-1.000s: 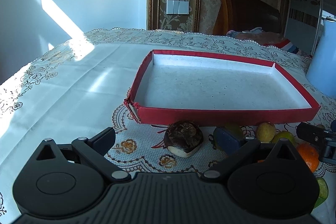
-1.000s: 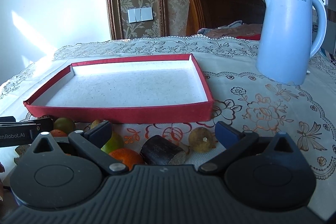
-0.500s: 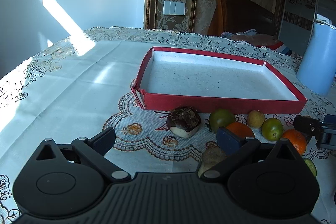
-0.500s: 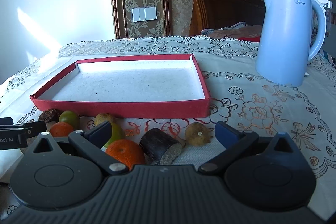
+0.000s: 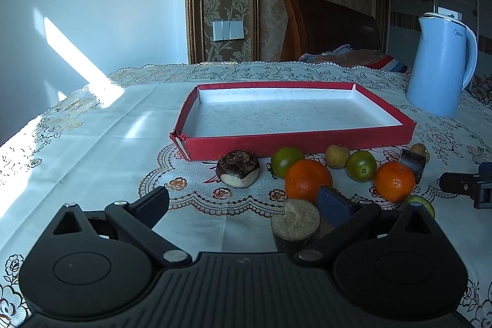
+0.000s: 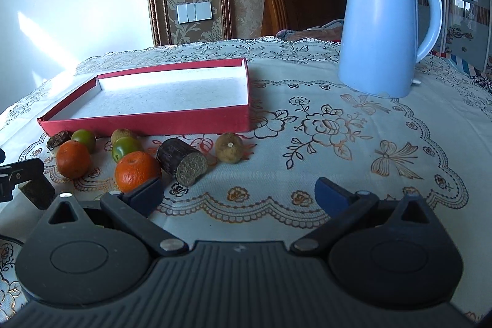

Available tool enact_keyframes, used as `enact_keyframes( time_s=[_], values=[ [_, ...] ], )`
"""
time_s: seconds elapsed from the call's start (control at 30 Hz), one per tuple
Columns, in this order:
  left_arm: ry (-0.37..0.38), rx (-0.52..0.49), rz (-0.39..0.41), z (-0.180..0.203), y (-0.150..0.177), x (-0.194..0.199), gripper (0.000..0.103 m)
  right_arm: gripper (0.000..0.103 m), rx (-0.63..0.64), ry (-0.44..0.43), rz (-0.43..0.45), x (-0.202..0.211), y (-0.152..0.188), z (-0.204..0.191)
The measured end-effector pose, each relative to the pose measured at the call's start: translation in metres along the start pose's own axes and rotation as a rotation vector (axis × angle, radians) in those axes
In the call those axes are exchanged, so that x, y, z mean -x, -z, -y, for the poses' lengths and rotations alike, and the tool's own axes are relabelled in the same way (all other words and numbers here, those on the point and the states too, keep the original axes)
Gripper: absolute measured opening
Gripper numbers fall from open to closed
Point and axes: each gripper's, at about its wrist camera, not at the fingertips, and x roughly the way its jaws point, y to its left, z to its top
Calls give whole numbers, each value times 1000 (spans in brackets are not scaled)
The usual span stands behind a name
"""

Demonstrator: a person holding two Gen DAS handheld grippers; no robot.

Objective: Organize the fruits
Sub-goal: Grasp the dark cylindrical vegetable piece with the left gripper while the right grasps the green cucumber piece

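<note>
A red tray [image 5: 301, 140] with a white floor lies empty on the table; it also shows in the right wrist view [image 6: 147, 125]. In front of it lie several fruits: two oranges [image 5: 307, 180] [image 5: 394, 181], two green fruits [image 5: 287, 160] [image 5: 361, 165], a brown-and-white water chestnut [image 5: 238, 172], a small tan fruit [image 5: 337, 156] and dark cut cane pieces [image 5: 295, 225] [image 6: 181, 160]. My left gripper [image 5: 246, 202] is open, low over the cloth in front of the fruits. My right gripper [image 6: 240, 194] is open, to the right of the fruits.
A light blue electric kettle [image 6: 384, 29] stands at the back right of the table. The lace tablecloth [image 6: 338, 128] covers the table. A wooden chair back [image 5: 323, 29] and a wall stand behind the table.
Both grippers have pulled back and risen from the tray, so more fruits now show. The right view has swung to the right. Both stay open.
</note>
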Motion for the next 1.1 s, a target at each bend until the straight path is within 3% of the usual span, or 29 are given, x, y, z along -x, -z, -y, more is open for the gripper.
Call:
enact_keyframes(
  time_s=[0.27,0.53,0.6,0.73,0.8,0.87,0.93,1.03,1.1],
  values=[
    [52,-38,-9,6,6,6,103,103,68,-109,-53,8,11,-10],
    [28,-88,-26,16,7,-1,103,103,253,-178,-64,8,13,-56],
    [11,-101,-35,18,6,-5,102,89,289,-168,-68,5,12,-66],
    [17,-96,-65,16,7,-10,102,82,309,-182,-81,1,9,-75],
    [18,-98,-75,15,8,-10,91,74,311,-192,-88,0,8,-76],
    [42,-94,-97,15,9,-13,70,64,302,-209,-98,-2,6,-74],
    [74,-82,-120,14,9,-15,59,59,292,-219,-102,-4,5,-73],
    [75,-90,-112,15,11,-14,56,49,295,-232,-96,-4,6,-74],
    [84,-99,-104,17,12,-12,48,33,310,-252,-91,-2,7,-77]
  ],
)
